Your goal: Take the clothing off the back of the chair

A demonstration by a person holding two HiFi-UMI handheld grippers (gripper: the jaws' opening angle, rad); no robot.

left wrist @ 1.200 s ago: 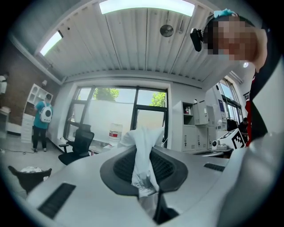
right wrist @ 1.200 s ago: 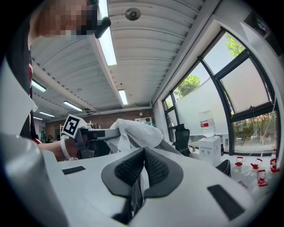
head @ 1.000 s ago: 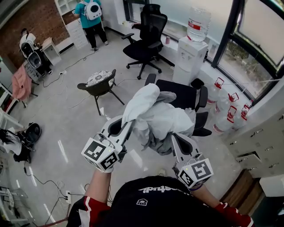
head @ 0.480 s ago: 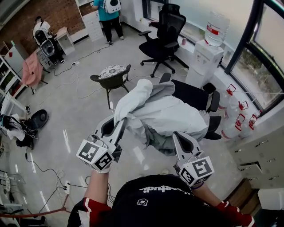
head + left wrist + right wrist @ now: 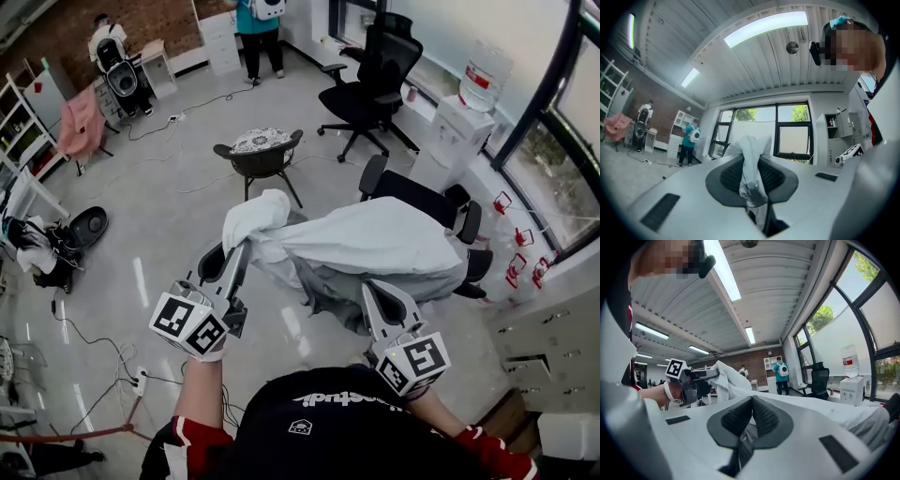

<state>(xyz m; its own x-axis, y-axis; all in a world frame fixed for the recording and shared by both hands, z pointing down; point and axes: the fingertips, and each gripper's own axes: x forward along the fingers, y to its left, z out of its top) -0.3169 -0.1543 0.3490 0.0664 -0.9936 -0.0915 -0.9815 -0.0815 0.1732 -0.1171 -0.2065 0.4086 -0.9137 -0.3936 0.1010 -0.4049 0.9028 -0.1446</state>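
Observation:
A white and pale grey garment (image 5: 375,239) hangs stretched out between my two grippers, in front of the black office chair (image 5: 412,194) and above its seat. My left gripper (image 5: 242,251) is shut on one bunched end; in the left gripper view the cloth (image 5: 752,164) is pinched between the pads of that gripper (image 5: 752,182). My right gripper (image 5: 370,292) holds the lower near edge. In the right gripper view its jaws (image 5: 751,420) stand together on thin fabric, and the garment (image 5: 726,378) runs off to the left gripper (image 5: 701,376). The chair's backrest top shows bare.
A small dark chair with a patterned cushion (image 5: 261,150) stands behind. Farther back are another black office chair (image 5: 375,80) and a water dispenser (image 5: 469,117). Water jugs (image 5: 511,267) line the window wall. Cables and a round device (image 5: 84,230) lie at left; a person (image 5: 258,23) stands far off.
The garment was bunched between the grippers and is now pulled out wide. The left gripper has swung left with its end; the right one has drawn away from the chair.

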